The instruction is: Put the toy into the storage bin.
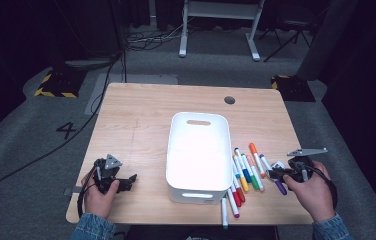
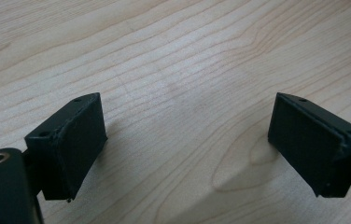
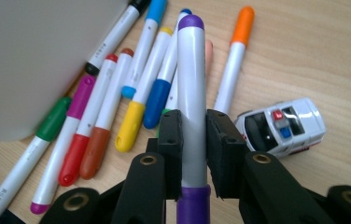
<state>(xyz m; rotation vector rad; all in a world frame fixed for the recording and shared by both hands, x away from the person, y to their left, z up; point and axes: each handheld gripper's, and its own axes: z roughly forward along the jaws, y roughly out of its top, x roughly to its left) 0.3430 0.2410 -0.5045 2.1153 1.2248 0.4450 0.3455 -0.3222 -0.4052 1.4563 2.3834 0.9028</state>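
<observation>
right gripper [image 3: 193, 140]: we saw it clamped on purple marker [image 3: 191, 84], long axis toward 12 o'clock
bin [image 1: 198, 150]: at 9 o'clock
left gripper [image 2: 187, 140]: wide apart, nothing held

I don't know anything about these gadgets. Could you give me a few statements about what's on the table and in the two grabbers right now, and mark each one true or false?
1. The right gripper is clamped on a purple marker. True.
2. The left gripper holds a marker. False: its jaws stand open over bare table.
3. A toy police car lies beside the markers. True.
4. The white bin lies tipped on its side. False: it stands upright.
5. The orange marker is inside the bin. False: it lies on the table.
</observation>
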